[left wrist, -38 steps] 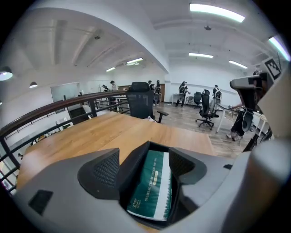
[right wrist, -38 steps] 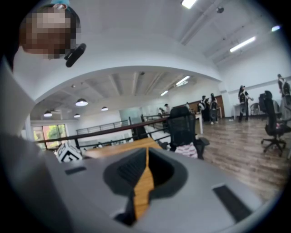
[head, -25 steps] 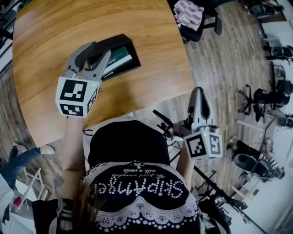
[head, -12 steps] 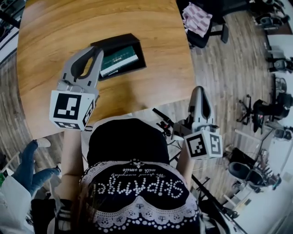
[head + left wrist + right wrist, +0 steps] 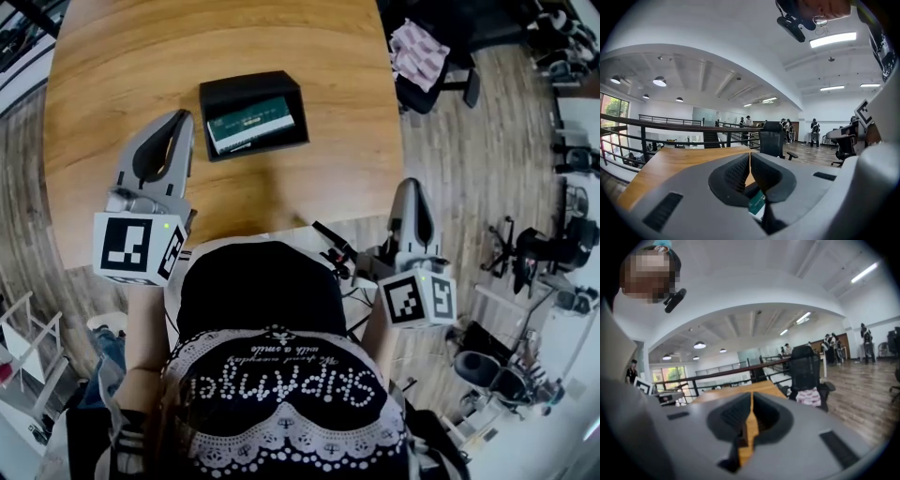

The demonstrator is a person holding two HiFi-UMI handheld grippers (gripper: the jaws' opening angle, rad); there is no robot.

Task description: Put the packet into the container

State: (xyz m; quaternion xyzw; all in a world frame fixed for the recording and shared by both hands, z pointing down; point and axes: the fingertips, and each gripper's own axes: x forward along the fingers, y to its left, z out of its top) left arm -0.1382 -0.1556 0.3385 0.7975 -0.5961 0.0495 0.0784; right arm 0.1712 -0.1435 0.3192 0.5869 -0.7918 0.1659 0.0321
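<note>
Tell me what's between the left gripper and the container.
Only a bare strip of the wooden table separates the left gripper from the container, seen in the head view; the packet lies inside the container.

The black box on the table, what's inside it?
A green packet lies flat inside the box and fills most of it. Anything beneath the packet, on the box's floor, is covered and cannot be seen.

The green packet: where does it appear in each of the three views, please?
Head view: the green packet is at upper centre, lying in the black container.
Left gripper view: low centre, only a corner of the packet shows.
Right gripper view: not in it.
Shared landmark: the wooden table.
</note>
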